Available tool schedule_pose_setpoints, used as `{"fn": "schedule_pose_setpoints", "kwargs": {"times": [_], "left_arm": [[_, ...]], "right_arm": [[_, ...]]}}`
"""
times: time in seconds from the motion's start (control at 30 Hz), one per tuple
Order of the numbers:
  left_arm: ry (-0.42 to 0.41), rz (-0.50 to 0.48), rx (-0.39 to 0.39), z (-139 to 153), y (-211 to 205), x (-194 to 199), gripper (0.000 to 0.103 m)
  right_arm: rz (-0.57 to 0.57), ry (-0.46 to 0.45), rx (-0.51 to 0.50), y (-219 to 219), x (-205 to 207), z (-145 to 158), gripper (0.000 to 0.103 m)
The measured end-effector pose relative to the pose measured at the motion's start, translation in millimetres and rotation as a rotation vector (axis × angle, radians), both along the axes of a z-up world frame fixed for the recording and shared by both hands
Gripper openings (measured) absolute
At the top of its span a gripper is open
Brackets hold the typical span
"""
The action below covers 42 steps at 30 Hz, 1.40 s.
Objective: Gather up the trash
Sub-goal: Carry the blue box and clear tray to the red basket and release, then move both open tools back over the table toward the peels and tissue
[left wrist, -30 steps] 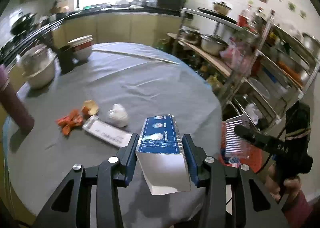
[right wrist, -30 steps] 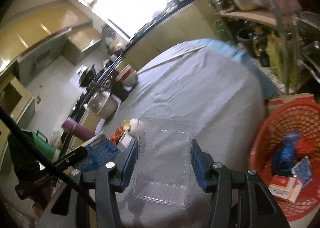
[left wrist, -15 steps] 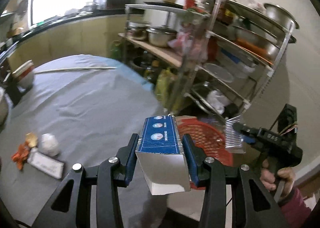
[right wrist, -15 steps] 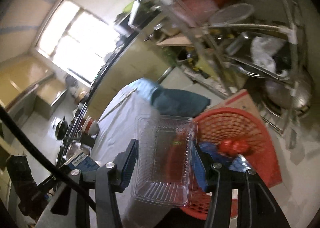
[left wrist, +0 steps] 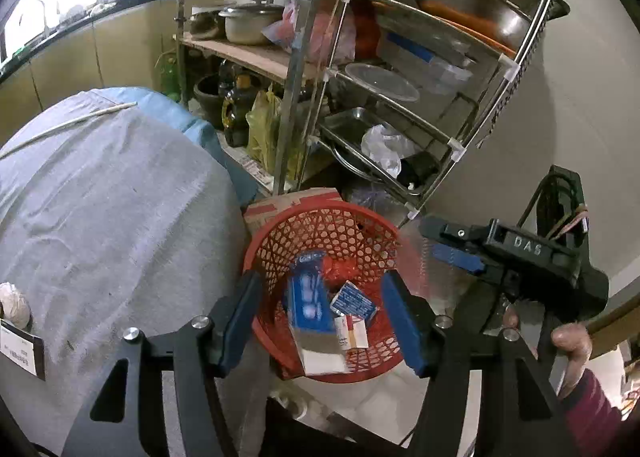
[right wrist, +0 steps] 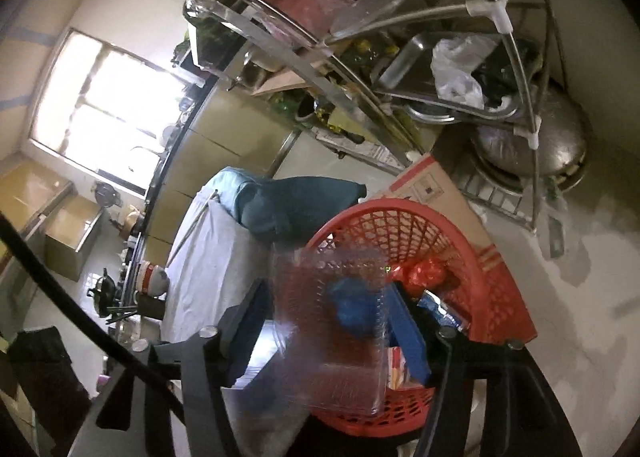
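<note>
Carton (left wrist: 314, 321) is away! Left gripper (left wrist: 324, 321), clamped on it 0.5 s ago, now gapes over the basket (left wrist: 320, 217), carton dropping inside. Right gripper (right wrist: 332, 333) spreads too, tray (right wrist: 332, 329) blurred, slipping above the basket. 2 pieces nearly binned.

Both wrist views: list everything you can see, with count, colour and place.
basket: one, red, on the floor beside the table
carton: one, blue and white, inside the basket
small boxes: two, blue-white and red-white, inside the basket
clear plastic tray: one, transparent, blurred, over the basket
table: one, grey cloth
tissue wad: one, white, on the table's edge
card: one, white, beside the wad
cardboard box: one, brown, behind the basket
rack: one, steel, holding pots
left gripper: open, above the basket
right gripper: fingers parted around the tray
</note>
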<state>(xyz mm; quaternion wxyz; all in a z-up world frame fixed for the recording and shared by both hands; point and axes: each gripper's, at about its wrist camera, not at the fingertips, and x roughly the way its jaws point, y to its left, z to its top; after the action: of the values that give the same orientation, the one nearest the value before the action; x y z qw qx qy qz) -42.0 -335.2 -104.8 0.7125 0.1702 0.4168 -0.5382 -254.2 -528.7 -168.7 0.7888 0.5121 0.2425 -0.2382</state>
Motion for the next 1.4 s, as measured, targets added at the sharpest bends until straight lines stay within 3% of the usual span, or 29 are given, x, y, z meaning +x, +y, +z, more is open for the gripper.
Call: {"fn": "schedule_pose_setpoints", "kwargs": {"times": [0.2, 0.37, 0.57, 0.97, 1.4], "left_arm": [[-0.113, 0.095, 0.022, 10, 30, 12, 0.068], [-0.257, 0.264, 0.076, 18, 71, 29, 0.072], [-0.324, 0.464, 0.124, 24, 129, 59, 0.074], [-0.378, 0.694, 0.174, 21, 212, 97, 0.074], [-0.334, 0.801, 0.186, 7, 270, 117, 0.074]], "right_arm": [[0.029, -0.006, -0.019, 11, 13, 5, 0.067], [0.105, -0.017, -0.074, 33, 38, 16, 0.067], [0.233, -0.014, -0.151, 74, 81, 31, 0.067], [0.452, -0.014, -0.258, 160, 151, 52, 0.067], [0.623, -0.040, -0.327, 224, 205, 74, 0.066]]}}
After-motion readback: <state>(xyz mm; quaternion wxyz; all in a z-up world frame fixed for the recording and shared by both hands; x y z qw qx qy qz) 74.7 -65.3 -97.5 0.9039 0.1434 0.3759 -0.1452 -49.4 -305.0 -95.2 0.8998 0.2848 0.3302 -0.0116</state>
